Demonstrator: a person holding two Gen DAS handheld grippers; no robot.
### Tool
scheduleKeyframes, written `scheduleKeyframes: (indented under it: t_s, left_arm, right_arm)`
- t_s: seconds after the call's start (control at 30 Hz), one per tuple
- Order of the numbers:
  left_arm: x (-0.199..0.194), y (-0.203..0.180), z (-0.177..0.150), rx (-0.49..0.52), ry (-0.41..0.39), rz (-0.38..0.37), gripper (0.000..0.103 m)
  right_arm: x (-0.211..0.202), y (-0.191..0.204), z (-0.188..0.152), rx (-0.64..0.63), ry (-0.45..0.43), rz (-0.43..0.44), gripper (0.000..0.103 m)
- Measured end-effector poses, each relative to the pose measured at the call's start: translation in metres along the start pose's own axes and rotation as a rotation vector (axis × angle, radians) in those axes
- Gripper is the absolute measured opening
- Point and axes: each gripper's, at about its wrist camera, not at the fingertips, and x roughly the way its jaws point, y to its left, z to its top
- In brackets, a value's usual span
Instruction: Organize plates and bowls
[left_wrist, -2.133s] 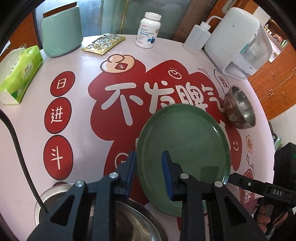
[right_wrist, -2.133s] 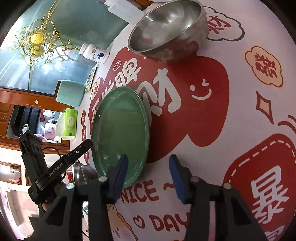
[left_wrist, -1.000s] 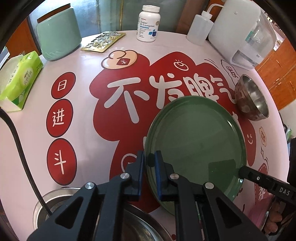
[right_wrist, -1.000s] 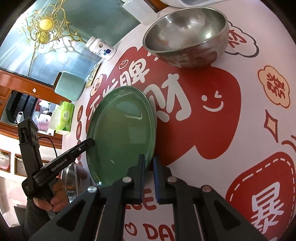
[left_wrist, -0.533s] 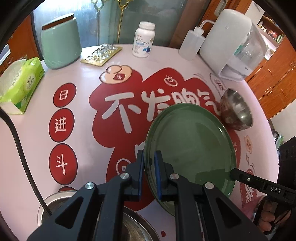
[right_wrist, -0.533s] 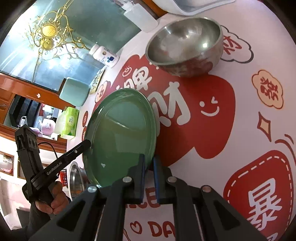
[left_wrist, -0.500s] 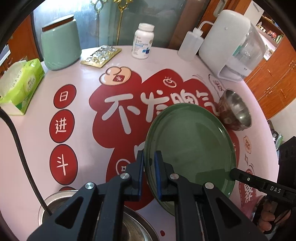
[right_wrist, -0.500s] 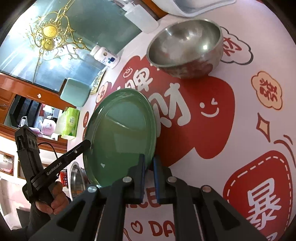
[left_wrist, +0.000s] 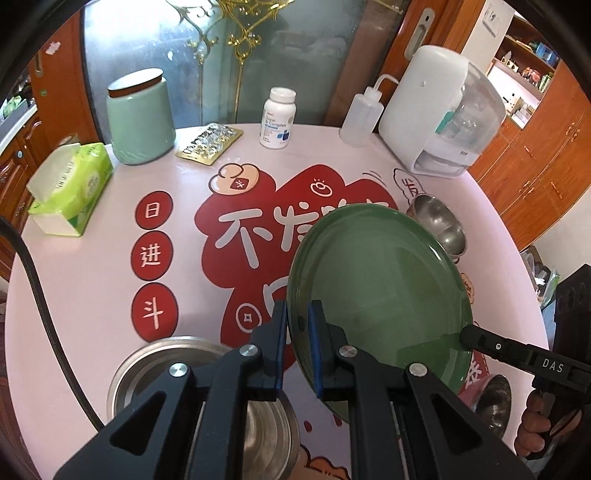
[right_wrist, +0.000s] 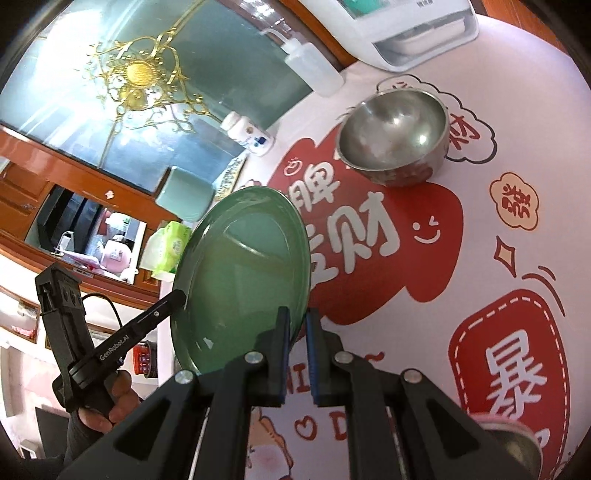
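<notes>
Holding green plate (left_wrist: 376, 291) off the table (left_wrist: 92, 280) with left gripper (left_wrist: 295, 347) and right gripper (right_wrist: 296, 354) fingers clamped on opposite rims, thin edge pinches could slip, dropping it onto near steel bowl (left_wrist: 162, 369).

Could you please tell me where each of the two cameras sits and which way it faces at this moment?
Left wrist view: sits on the left hand-held gripper, looking down across the pink printed round table at the round green plate it clamps; the right hand-held gripper and the person's fingers show at right.
Right wrist view: sits on the right hand-held gripper, facing across the opposite plate rim toward a steel bowl; the person's left hand shows.
Shared: plate, bowl, white pill bottle.
</notes>
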Motion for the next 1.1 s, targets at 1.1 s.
scheduleKeyframes:
  t_s: [1.1]
  left_arm:
    - [-0.123,-0.062,-0.109,0.041,-0.070,-0.030,0.009]
  right_arm:
    - [-0.131,0.009,-0.105,-0.101,-0.090,0.027,0.008]
